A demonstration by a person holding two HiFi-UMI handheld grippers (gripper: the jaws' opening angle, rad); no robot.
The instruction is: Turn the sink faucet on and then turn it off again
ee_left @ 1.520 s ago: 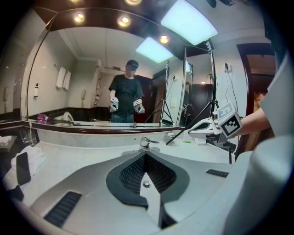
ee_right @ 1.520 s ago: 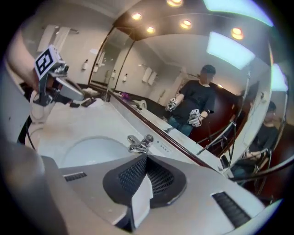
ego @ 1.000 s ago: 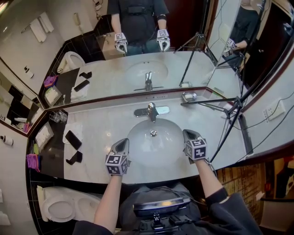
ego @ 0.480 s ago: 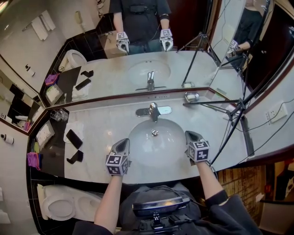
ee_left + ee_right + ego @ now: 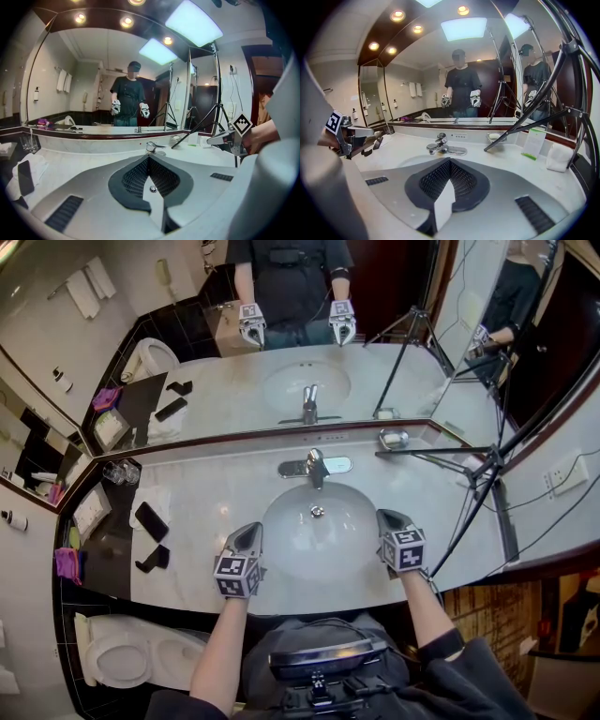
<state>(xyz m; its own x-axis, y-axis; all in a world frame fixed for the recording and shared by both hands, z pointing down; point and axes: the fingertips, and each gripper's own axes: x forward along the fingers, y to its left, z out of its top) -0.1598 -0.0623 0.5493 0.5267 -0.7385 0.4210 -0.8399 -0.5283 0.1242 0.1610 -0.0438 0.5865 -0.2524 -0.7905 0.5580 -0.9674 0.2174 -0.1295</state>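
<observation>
Across the back wall, well ahead of both pairs of jaws: a wide mirror (image 5: pixel 394 381), repeating the room and the person (image 5: pixel 291 277) with a gripper in each hand. Beneath the jaws and stretching out to either side: a pale marble counter (image 5: pixel 206 498). Down and to the left of the left jaws, past the counter's near edge: a white toilet (image 5: pixel 122 662). Between the two pairs of jaws and a little ahead: an oval white basin (image 5: pixel 281 521) sunk into the counter. Just right of the right jaws: a black tripod (image 5: pixel 471 495), one leg slanting across the counter.

Left gripper (image 5: pixel 248 533) over the basin's near-left rim, jaws together, nothing clamped. Right gripper (image 5: pixel 389 518) over the near-right rim, jaws likewise together and empty. Well apart from one another, with the basin lying between.

Straight ahead across the basin, about midway between the two pairs of jaws: the chrome faucet (image 5: pixel 314 466), upright on its plate at the back rim, apart from both grippers. Ahead of the right jaws, near the mirror: a small metal soap dish (image 5: pixel 394 438). Left of the left jaws: a black phone (image 5: pixel 150 522) lying on a white cloth (image 5: pixel 161 504). Farther ahead on that side: clear glasses (image 5: pixel 120 473). Ahead of the jaws, at the bottom of the basin: the drain (image 5: pixel 317 512).
</observation>
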